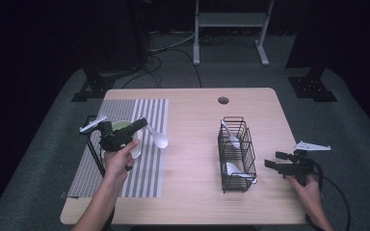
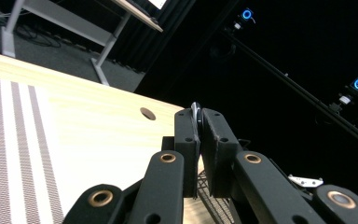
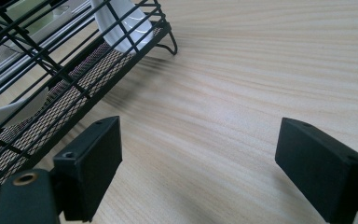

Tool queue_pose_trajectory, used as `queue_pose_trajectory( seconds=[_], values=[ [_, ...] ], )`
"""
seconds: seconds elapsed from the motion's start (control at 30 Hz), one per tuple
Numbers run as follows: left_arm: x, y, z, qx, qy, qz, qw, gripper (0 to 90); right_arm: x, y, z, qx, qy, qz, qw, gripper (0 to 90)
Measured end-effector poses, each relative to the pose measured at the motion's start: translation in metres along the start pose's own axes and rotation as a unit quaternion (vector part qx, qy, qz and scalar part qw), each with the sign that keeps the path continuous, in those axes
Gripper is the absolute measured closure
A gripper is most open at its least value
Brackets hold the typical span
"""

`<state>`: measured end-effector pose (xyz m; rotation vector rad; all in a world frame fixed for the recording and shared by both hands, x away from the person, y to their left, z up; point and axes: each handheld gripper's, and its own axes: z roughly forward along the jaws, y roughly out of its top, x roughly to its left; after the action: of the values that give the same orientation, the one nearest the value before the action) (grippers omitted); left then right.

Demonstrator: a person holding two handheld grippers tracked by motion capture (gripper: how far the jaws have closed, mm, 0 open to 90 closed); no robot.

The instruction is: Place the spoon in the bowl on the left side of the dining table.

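My left gripper hovers over the striped placemat, shut on the handle of a white spoon whose bowl points right. In the left gripper view the jaws are pressed together with the spoon's thin edge sticking out between them. Under that gripper stands a white cup with a green inside. A black wire basket at mid-right holds two white spoons. My right gripper rests open just right of the basket, with nothing between its jaws. Its view shows the basket and a spoon.
The wooden table has a round cable hole near its far edge. Bare wood lies between placemat and basket. A white desk frame and dark stands are on the floor beyond the table.
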<state>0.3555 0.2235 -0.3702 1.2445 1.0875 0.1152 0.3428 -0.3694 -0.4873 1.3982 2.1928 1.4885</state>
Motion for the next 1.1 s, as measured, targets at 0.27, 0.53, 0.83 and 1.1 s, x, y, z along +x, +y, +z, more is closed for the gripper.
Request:
queue_pose_trajectory(
  seconds=[0.27, 0.53, 0.83, 1.1],
  values=[
    [0.01, 0.001, -0.003, -0.005, 0.015, -0.003, 0.9999, 85.1, 0.0, 0.0, 0.0, 0.001, -0.001, 0.001, 1.0, 13.5],
    [0.015, 0.002, -0.006, -0.01, 0.02, -0.007, 0.9997, 85.1, 0.0, 0.0, 0.0, 0.001, -0.001, 0.002, 1.0, 13.5],
    [0.022, 0.005, -0.009, -0.015, 0.028, -0.011, 0.9994, 85.1, 0.0, 0.0, 0.0, 0.003, -0.002, 0.001, 1.0, 13.5],
    [0.025, 0.009, -0.012, -0.02, 0.035, -0.012, 0.9991, 85.1, 0.0, 0.0, 0.001, 0.005, -0.002, 0.0, 1.0, 13.5]
  ],
)
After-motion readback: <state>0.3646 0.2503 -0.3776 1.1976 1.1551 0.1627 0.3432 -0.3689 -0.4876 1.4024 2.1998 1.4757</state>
